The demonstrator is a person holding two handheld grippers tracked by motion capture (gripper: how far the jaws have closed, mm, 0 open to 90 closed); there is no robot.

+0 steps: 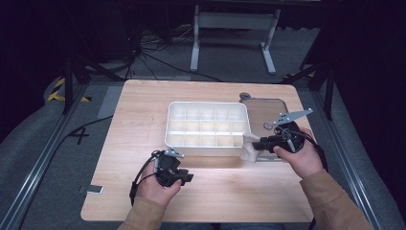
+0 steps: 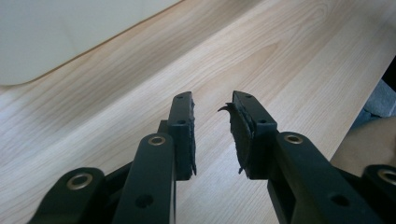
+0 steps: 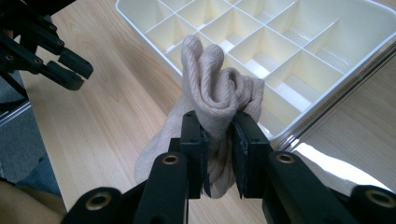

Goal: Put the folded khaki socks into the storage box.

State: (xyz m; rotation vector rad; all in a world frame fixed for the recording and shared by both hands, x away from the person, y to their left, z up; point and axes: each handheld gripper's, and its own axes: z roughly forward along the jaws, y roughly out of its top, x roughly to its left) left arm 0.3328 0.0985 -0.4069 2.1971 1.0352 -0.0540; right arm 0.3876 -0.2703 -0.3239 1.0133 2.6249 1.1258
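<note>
Gripping a bunched, ribbed beige sock in the clenched right tongs above the corner of a white plastic box of square compartments, left tongs released over pale wood-grain worktop.

One marking is legible: the figure "4" on the grey floor. It lies left of the table.
</note>
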